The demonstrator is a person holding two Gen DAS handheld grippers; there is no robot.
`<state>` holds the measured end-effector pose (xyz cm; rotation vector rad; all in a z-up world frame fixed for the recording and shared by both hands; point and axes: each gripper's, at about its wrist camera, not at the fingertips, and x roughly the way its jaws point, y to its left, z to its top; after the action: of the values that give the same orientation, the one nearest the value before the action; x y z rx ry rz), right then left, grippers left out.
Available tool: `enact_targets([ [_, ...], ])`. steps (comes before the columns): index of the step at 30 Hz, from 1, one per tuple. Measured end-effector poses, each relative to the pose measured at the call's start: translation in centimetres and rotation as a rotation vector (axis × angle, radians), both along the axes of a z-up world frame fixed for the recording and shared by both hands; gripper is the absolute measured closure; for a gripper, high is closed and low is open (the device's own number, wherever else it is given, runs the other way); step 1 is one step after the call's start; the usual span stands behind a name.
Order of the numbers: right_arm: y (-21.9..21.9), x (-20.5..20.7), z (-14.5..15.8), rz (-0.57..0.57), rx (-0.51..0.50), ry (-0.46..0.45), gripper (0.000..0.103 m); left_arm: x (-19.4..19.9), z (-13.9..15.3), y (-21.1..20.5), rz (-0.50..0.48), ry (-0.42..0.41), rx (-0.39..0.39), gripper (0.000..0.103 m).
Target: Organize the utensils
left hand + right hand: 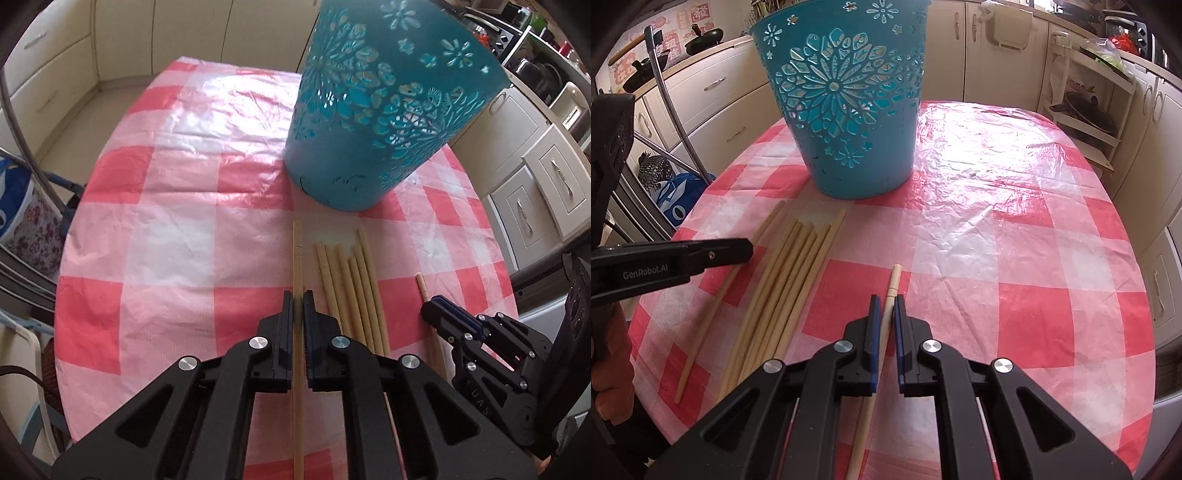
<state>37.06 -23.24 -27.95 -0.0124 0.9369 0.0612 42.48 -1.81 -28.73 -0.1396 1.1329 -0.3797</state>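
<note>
A teal cut-out bucket (373, 110) stands on the pink checked tablecloth (166, 206); it also shows in the right wrist view (849, 110). Several wooden chopsticks (351, 288) lie in a bundle in front of it, also in the right wrist view (783, 288). My left gripper (298, 299) is shut on a single chopstick (297, 254) left of the bundle, low over the cloth. My right gripper (885, 302) is shut on another chopstick (893, 280) right of the bundle. Each gripper shows in the other's view: the right (436, 306), the left (738, 249).
Cream kitchen cabinets (997, 48) surround the round table. A metal chair frame (670, 103) and a blue bag (677, 199) stand at the table's left. A white shelf rack (1086, 107) stands at the right. The tablecloth (1015, 229) stretches right of the bucket.
</note>
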Motion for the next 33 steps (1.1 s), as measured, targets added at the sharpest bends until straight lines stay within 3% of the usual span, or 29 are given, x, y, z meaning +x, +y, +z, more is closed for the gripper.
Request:
enact_targets([
  [5, 0.0, 0.0, 0.0, 0.003, 0.001, -0.001, 0.094, 0.2, 0.0, -0.5, 0.006, -0.002, 0.022, 0.092],
  [10, 0.0, 0.1, 0.1, 0.008, 0.013, 0.003, 0.089, 1.0, 0.3, -1.2, 0.032, -0.038, 0.084, 0.07],
  [17, 0.3, 0.1, 0.0, 0.017, 0.007, 0.005, 0.088, 1.9, 0.2, -2.9, 0.001, -0.079, 0.173, 0.071],
  [19, 0.5, 0.0, 0.0, 0.025, -0.001, 0.004, 0.088, 2.0, 0.2, -3.2, -0.024, -0.073, 0.154, 0.08],
  [24, 0.6, 0.2, 0.0, 0.03, 0.003, 0.007, 0.088, 2.0, 0.2, -3.4, -0.047, -0.056, 0.15, 0.081],
  [29, 0.6, 0.2, 0.0, 0.031, 0.0, 0.006, 0.088, 1.6, 0.1, -4.7, -0.082, -0.078, 0.202, 0.082],
  [33, 0.6, 0.2, 0.1, 0.035, 0.0, 0.008, 0.088, 1.7, 0.0, -5.1, -0.094, -0.094, 0.246, 0.091],
])
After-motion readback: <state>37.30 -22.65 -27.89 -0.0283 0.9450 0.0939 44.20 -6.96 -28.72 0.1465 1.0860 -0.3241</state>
